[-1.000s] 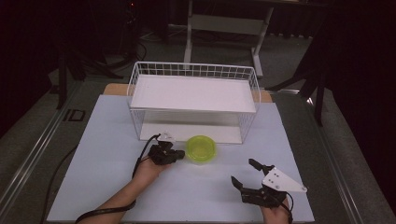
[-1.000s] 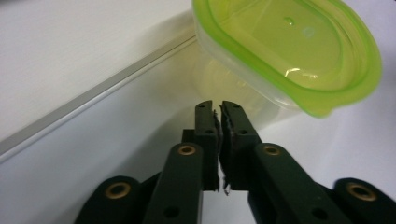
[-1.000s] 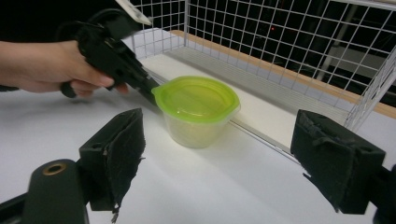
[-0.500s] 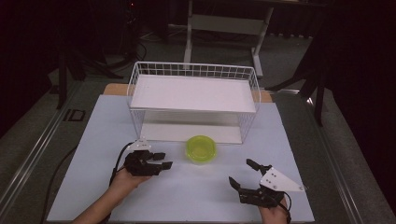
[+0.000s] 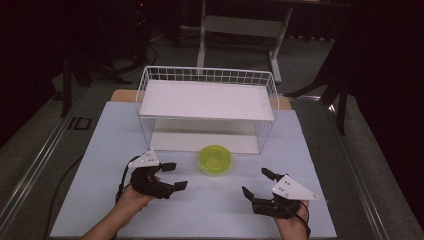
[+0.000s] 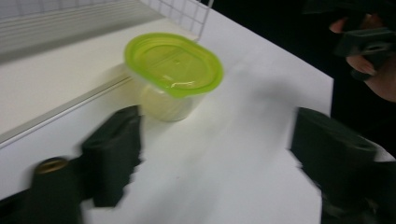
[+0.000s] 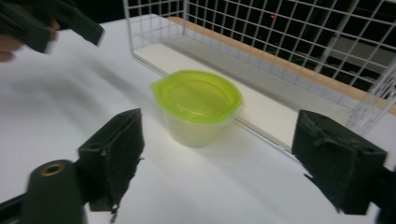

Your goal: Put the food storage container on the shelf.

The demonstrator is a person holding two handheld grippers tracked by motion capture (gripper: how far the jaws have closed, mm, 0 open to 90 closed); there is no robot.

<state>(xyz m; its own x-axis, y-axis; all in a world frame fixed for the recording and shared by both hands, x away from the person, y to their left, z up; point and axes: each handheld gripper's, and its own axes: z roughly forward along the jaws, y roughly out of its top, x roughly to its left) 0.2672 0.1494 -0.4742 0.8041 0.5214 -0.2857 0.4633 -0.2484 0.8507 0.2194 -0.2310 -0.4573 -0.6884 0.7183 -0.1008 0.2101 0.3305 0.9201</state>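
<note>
Two grippers sit nearest the person, both w/ jaws spread wide & nothing between them. Left gripper [image 5: 169, 176] is held at the near-left of the white table sheet [image 5: 100, 150], jaws aimed right toward the middle; right gripper [image 5: 256, 186] is at near-right, jaws aimed up-left. Both are well apart from the container and from each other.

Next out, approx. centre of the sheet: a small tub [image 5: 216, 160], clear body w/ lime-green lid [image 7: 196, 95]. It stands upright, lid on, just in front of the wire rack [image 5: 207, 75], beside the rack's low white base board [image 5: 190, 142], not on it. In the left gripper view the tub [image 6: 173, 77] is ahead & slightly left of the jaws' gap; in the right gripper view it's roughly centred between the jaws.

Handling, as a judgement: looks like thin plastic, prob. light; can't tell if anything's inside. Walls likely flex under a hard squeeze, and the smooth sides could slip. Lid overhangs the body, w/ a small tab at one edge. Best hold is prob. across the body just under the lid rim, so the rim stops it sliding down. A moderate squeeze should do. Pinching the lid alone risks popping it off.

Farthest: the rack's white upper shelf [image 5: 207, 100], bare, then dark floor & a table frame beyond.
</note>
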